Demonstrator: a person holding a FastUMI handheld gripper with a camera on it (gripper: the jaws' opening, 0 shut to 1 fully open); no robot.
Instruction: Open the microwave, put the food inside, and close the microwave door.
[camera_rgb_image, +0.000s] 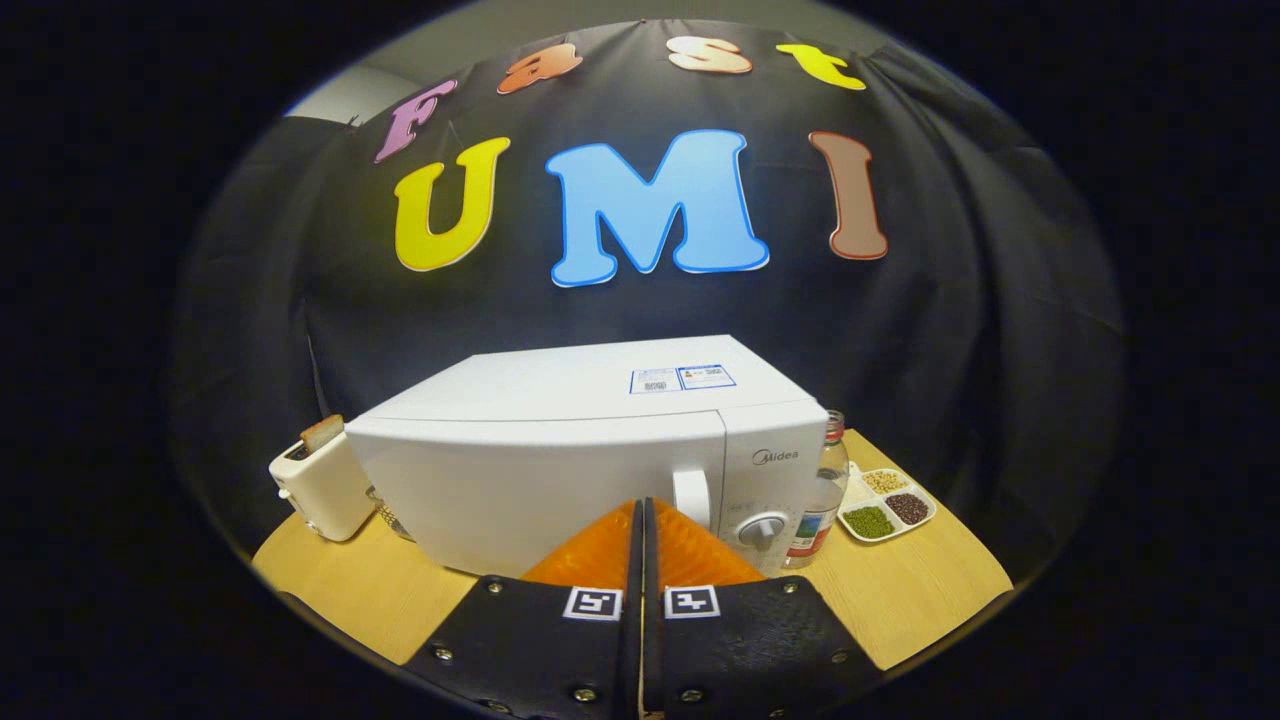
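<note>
Your gripper (642, 505) is pinched closed on nothing, so open up and hook the stiff, slick handle (691, 497) on the microwave (560, 450), since that door's probably light.

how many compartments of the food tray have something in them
3 visible in the tray: pale beans farthest back, dark beans beside green ones. The bottle may hide more.

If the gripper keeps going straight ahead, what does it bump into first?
Most likely the microwave: the gripper, its fingers shut on nothing, points at the closed door, just beside the door handle. How far off the door is, I can't tell.
</note>
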